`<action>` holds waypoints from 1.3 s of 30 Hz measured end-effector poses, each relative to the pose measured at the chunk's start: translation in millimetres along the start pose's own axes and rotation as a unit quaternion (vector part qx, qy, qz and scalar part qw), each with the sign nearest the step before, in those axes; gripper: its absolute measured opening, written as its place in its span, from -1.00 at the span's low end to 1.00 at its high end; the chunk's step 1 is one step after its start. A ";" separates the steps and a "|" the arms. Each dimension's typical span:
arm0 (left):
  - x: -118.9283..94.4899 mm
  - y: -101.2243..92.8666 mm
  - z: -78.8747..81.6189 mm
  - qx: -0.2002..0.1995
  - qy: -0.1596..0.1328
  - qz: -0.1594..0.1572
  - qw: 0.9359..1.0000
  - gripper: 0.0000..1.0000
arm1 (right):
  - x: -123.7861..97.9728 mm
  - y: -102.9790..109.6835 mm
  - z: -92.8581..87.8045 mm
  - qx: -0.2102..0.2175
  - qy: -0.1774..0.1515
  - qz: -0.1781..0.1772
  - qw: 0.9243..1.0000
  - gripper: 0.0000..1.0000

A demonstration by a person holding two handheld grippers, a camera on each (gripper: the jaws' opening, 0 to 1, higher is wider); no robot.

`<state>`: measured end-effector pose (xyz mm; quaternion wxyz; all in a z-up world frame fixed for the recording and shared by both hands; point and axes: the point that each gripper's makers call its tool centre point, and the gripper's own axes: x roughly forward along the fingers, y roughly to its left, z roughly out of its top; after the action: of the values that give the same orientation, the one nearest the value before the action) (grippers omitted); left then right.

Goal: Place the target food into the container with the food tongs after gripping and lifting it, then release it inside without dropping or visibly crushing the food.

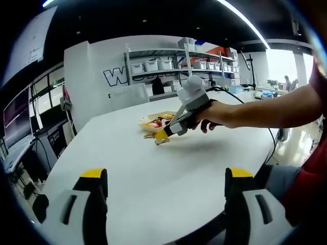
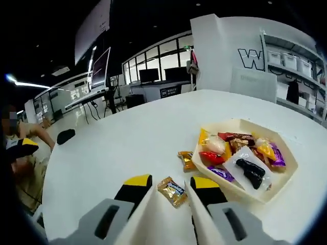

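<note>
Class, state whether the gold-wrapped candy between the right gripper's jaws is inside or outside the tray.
Outside: the gold-wrapped candy lies on the table, short of the tray.

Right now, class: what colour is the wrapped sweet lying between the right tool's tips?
Golden-orange, with a dark label; the wrapped sweet shows best in the right gripper view.

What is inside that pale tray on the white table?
The tray holds a heap of wrapped sweets: red, purple, yellow and black wrappers. Whatever lies beneath the heap is covered. Two more sweets lie outside it on the table.
</note>
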<state>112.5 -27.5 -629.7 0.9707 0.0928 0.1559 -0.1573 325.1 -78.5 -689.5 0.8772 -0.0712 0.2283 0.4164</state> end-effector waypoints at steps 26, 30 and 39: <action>3.5 -3.8 3.4 0.002 -0.002 -0.003 1.000 0.85 | -28.0 -13.4 44.2 0.039 -0.061 0.005 0.997 -0.66; 5.5 -8.1 3.2 0.005 -0.001 -0.008 1.000 0.85 | -32.5 -18.9 52.3 0.037 -0.069 0.001 0.997 -0.66; 7.5 -9.0 5.1 0.009 0.000 -0.012 1.000 0.85 | -39.1 -36.0 66.3 0.037 -0.082 -0.010 0.996 -0.65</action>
<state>117.6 -39.1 -628.6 0.9678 0.0998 0.1560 -0.1703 353.7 -108.1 -615.1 0.8990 -0.0063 0.1698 0.4035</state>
